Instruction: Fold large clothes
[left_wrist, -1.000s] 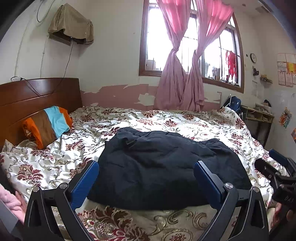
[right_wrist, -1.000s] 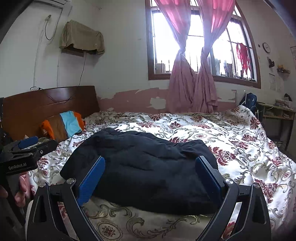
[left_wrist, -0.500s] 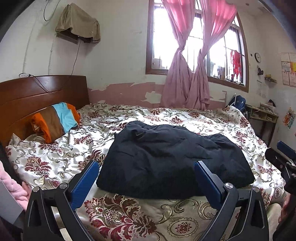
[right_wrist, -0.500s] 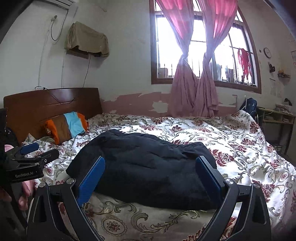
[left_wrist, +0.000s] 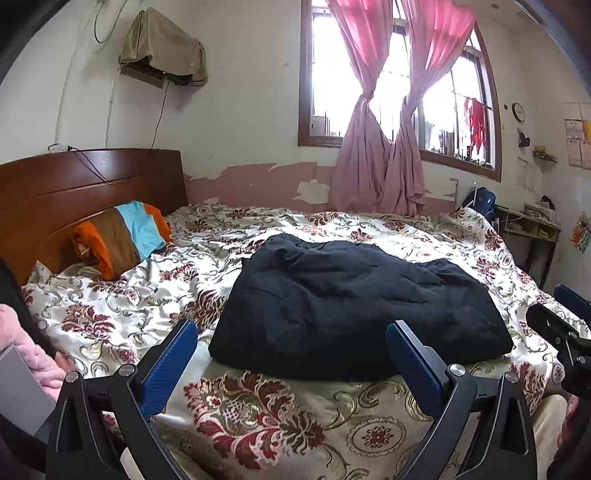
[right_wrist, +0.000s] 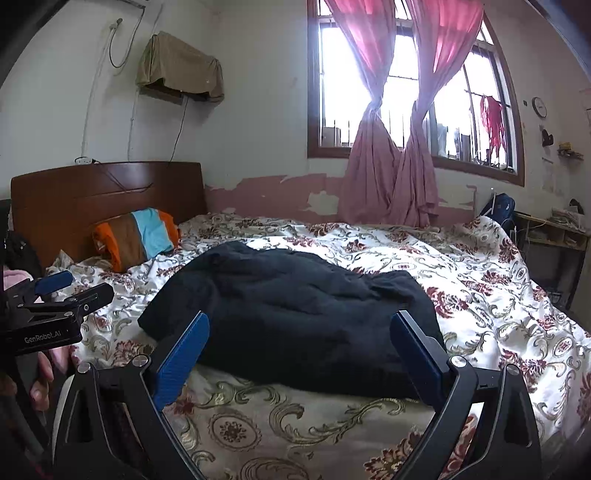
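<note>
A dark navy garment (left_wrist: 351, 295) lies folded into a thick, roughly rectangular bundle in the middle of the bed's floral cover (left_wrist: 258, 406). My left gripper (left_wrist: 291, 332) hovers open just short of the bundle's near edge, nothing between its blue pads. In the right wrist view the same garment (right_wrist: 295, 302) sits ahead of my right gripper (right_wrist: 301, 321), which is also open and empty. Each gripper shows at the edge of the other's view: the right gripper (left_wrist: 561, 321) at far right, the left gripper (right_wrist: 55, 306) at far left.
A striped orange, brown and blue pillow (left_wrist: 122, 236) leans on the wooden headboard (left_wrist: 74, 184) at the left. Pink curtains (left_wrist: 380, 147) hang at the window behind the bed. A small desk (left_wrist: 532, 229) stands at the right. A pink sleeve (left_wrist: 33, 350) shows at the left edge.
Both grippers have drawn back from the garment, so more floral cover shows in front of it. The garment itself has not moved; both stay open.
</note>
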